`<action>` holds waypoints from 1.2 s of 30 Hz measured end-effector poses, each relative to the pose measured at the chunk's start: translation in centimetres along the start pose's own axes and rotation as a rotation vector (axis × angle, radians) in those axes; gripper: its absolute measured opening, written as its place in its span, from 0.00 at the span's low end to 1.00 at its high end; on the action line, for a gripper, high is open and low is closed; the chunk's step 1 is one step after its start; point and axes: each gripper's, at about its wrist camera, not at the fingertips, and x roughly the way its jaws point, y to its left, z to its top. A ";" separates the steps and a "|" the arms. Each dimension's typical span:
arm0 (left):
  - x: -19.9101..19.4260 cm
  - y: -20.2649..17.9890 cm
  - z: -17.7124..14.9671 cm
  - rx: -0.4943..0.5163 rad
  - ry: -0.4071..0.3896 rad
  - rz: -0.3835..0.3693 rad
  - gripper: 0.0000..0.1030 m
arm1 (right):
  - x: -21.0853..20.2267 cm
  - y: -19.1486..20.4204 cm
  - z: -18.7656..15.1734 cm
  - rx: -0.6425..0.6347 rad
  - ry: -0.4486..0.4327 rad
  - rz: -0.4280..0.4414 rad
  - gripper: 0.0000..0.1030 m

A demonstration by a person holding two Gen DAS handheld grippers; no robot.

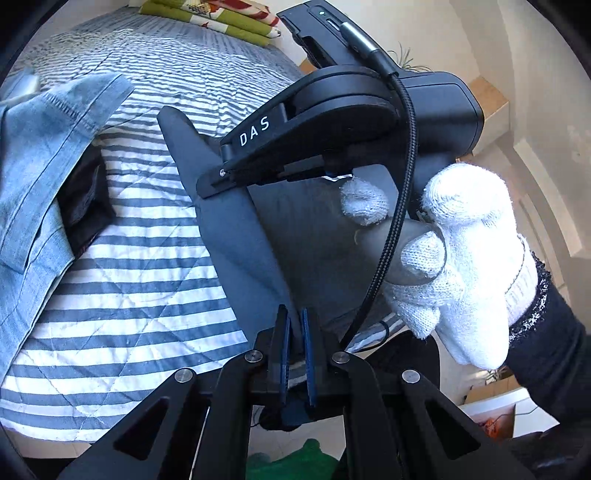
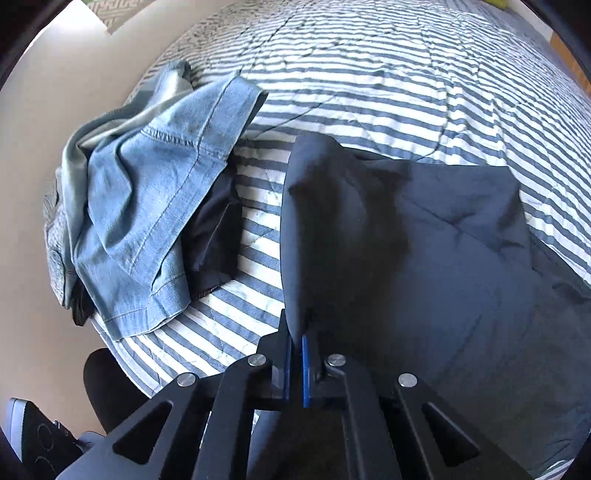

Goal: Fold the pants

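Note:
Dark navy pants [image 2: 443, 236] lie on the striped bed, one edge lifted into a ridge. My right gripper [image 2: 296, 341] is shut on that raised edge of the pants. In the left wrist view the same dark pants [image 1: 255, 240] rise as a taut sheet, and my left gripper [image 1: 294, 323] is shut on their lower edge. The other gripper body, marked DAS [image 1: 332, 122], hangs just ahead over the cloth, held by a white-gloved hand [image 1: 465, 258].
A heap of light blue jeans [image 2: 147, 206] with a black garment [image 2: 210, 236] under it lies at the left of the blue-and-white striped quilt [image 2: 369, 74]. Folded green patterned bedding [image 1: 218, 14] sits at the bed's far end. The bed edge and floor are at the left.

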 end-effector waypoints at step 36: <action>28.7 -29.2 4.4 0.462 0.398 -0.192 0.18 | -13.9 -36.0 -16.5 0.476 -0.325 -0.011 0.02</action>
